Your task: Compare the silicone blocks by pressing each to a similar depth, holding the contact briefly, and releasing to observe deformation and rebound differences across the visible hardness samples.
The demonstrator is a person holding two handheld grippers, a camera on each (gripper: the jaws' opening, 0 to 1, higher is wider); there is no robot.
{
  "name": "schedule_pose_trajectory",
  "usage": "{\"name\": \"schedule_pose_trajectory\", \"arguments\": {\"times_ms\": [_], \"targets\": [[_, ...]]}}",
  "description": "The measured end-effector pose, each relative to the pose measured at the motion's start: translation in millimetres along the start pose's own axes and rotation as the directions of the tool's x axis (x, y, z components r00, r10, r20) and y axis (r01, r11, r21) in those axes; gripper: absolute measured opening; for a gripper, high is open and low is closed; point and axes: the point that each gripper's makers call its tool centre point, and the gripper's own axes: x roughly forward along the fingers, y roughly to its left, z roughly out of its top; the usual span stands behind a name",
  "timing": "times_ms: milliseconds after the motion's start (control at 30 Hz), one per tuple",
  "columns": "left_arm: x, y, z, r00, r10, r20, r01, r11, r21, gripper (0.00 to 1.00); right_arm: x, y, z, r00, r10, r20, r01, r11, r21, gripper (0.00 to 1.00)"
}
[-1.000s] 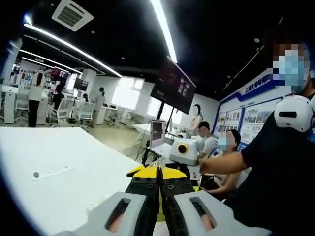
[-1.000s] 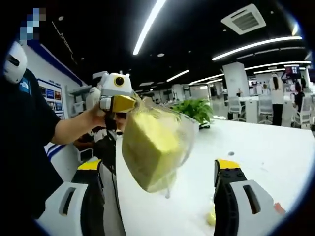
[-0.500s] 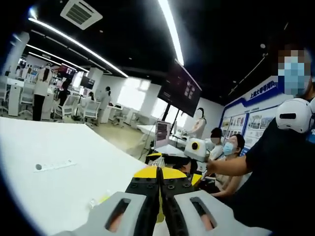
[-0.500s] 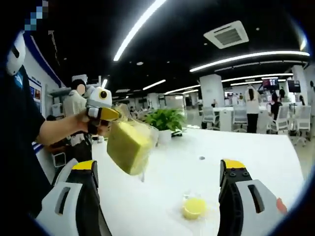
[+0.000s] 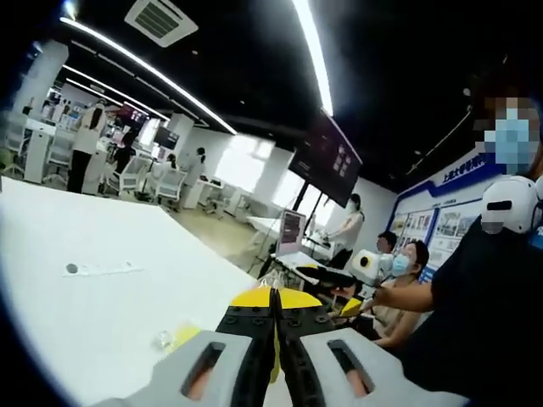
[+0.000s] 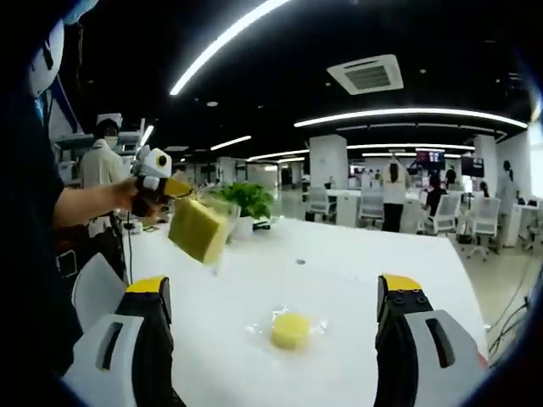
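Observation:
My left gripper (image 5: 274, 293) has its jaws pressed together, and a sliver of yellow shows between and beside them. From the right gripper view, that left gripper (image 6: 158, 176) hangs above the table's far left, shut on the clear bag of a square yellow silicone block (image 6: 198, 229) dangling below it. A round yellow block (image 6: 290, 329) in clear wrap lies on the white table (image 6: 365, 263) between the wide-open jaws of my right gripper (image 6: 273, 288), which is well short of it. The right gripper (image 5: 363, 265) also appears small at the right of the left gripper view.
A potted plant (image 6: 247, 200) stands at the table's far end. The table has a small round hole (image 6: 299, 261). The person's dark sleeve (image 6: 30, 254) is on the left. Seated people (image 5: 405, 263), a wall monitor (image 5: 327, 158) and office chairs (image 6: 441, 216) lie beyond the table.
The right gripper has drawn back from the left one: the hanging square block looks much smaller and farther. The round block has come into view on the table. Both grippers keep their states.

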Motion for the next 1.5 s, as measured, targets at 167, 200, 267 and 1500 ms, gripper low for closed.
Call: {"name": "schedule_pose_trajectory", "arguments": {"times_ms": [167,200,267,1500], "targets": [[-2.9,11.0,-8.5,1.000,0.024,-0.005,-0.025,0.999,-0.043,0.00,-28.6,2.8,-18.5,0.998,-0.027,0.058,0.025,0.999,0.029,0.95],[-3.4,12.6,-9.7,1.000,0.028,-0.004,-0.028,0.998,-0.047,0.00,-31.9,4.1,-21.9,0.998,-0.028,0.056,0.026,0.999,0.027,0.94],[-4.7,18.5,-13.6,0.999,0.045,-0.004,-0.045,0.997,-0.068,0.00,-39.8,3.2,-38.0,0.998,-0.063,0.005,0.063,0.998,0.019,0.95],[-9.6,163.8,-117.4,0.933,0.329,-0.147,-0.360,0.822,-0.441,0.00,-77.2,29.1,-122.6,0.967,-0.144,-0.209,0.182,0.968,0.171,0.87]]}}
